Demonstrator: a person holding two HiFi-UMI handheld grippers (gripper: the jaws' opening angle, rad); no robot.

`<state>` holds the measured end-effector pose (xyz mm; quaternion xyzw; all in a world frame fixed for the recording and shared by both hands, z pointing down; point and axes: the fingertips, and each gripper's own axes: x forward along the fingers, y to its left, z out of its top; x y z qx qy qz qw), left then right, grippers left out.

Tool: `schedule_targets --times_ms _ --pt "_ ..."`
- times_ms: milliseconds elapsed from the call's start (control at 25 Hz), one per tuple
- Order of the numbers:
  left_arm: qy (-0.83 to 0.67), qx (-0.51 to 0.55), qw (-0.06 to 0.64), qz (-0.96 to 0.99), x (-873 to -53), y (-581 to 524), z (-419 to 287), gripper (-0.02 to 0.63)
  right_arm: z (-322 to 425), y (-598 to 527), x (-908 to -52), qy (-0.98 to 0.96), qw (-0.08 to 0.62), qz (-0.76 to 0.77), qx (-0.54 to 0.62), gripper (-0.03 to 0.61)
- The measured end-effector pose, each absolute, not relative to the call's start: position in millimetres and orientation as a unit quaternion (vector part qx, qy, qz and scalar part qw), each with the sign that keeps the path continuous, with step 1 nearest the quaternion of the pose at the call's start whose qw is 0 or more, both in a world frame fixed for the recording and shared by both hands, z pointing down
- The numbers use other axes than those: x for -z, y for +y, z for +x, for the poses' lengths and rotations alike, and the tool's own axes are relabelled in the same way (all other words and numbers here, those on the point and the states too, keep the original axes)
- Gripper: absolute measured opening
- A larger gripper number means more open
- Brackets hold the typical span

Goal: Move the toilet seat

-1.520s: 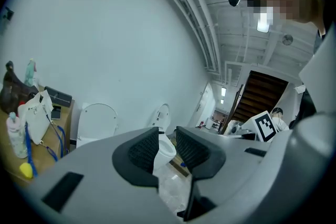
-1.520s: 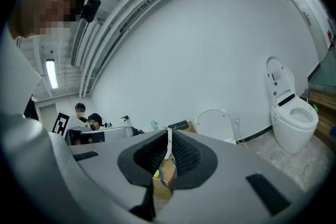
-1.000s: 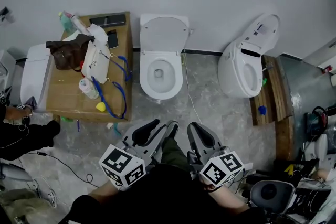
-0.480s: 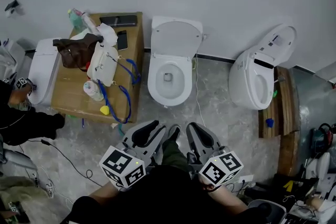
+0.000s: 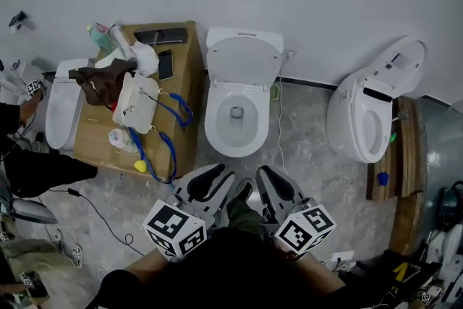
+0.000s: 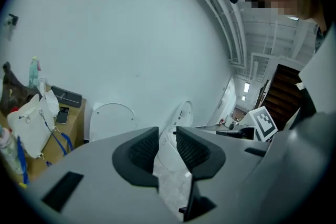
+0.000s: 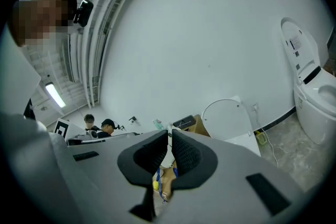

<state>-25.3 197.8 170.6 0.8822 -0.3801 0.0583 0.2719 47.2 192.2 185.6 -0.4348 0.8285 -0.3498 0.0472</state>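
A white toilet (image 5: 233, 119) stands against the wall in the middle of the head view, its lid (image 5: 244, 58) raised upright. Both grippers hang low in front of it, a good way short of the bowl. My left gripper (image 5: 217, 171) is open, with only air between its pads. My right gripper (image 5: 265, 174) is shut on nothing. The left gripper view looks past my left gripper (image 6: 167, 131) at the raised lid (image 6: 110, 119). The right gripper view has that lid (image 7: 229, 115) to the right of my right gripper (image 7: 169, 134).
A second white toilet (image 5: 365, 123) stands to the right with its lid up, beside wooden boards (image 5: 406, 148). A wooden table (image 5: 187, 94) left of the centre toilet carries bags, bottles and a blue strap. A person in black (image 5: 36, 171) and cables are at far left.
The head view has swung, so both toilets and the table sit further right and lower in the frame. The grippers keep their places and jaw widths.
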Motion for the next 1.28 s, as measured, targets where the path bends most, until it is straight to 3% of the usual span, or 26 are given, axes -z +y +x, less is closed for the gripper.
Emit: schedule_targets --times_ms 400,560,760,1040,1280 --pt "-0.411 -0.058 0.275 0.867 -171.9 147.7 10.4 0.112 87.8 138.4 -190.7 0.83 0.05 -0.422 0.361 0.044" --pt "-0.415 -0.06 0.284 0.862 -178.7 139.7 14.5 0.112 95.0 127.5 -198.5 0.837 0.017 -0.431 0.336 0.043" --pt "-0.444 -0.077 0.285 0.846 -206.6 118.4 -2.9 0.112 94.3 104.2 -217.8 0.849 -0.023 -0.435 0.299 0.044" --pt "-0.502 -0.124 0.228 0.825 -261.0 56.7 -51.5 0.112 91.8 49.4 -229.6 0.859 -0.077 -0.471 0.184 0.044" --pt "-0.502 -0.16 0.303 0.794 -347.6 17.4 -80.0 0.114 80.3 3.6 -295.6 0.821 -0.088 -0.467 0.317 0.044"
